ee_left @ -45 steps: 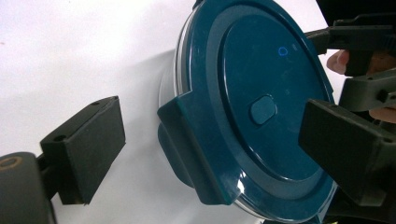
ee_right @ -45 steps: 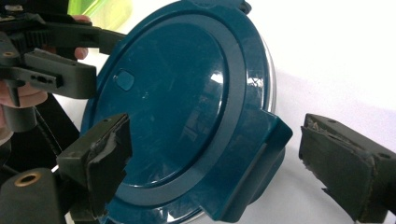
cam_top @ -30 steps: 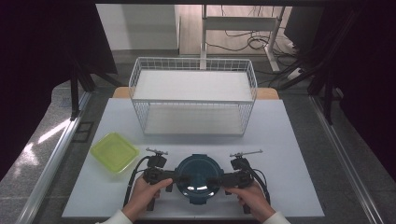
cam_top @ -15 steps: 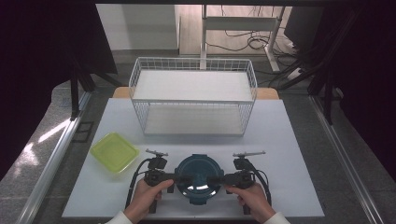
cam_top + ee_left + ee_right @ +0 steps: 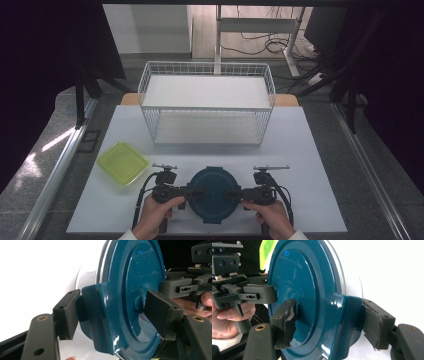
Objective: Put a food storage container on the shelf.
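Between the two grippers, at the near edge of the white table (image 5: 320,150), sits a round container with a teal lid (image 5: 214,194); the left gripper (image 5: 186,192) flanks its left side and the right gripper (image 5: 235,193) its right, equally near. Both jaws have just been closing, each over a teal side latch, pads at or nearly touching it. Glossy lid, clear body beneath.
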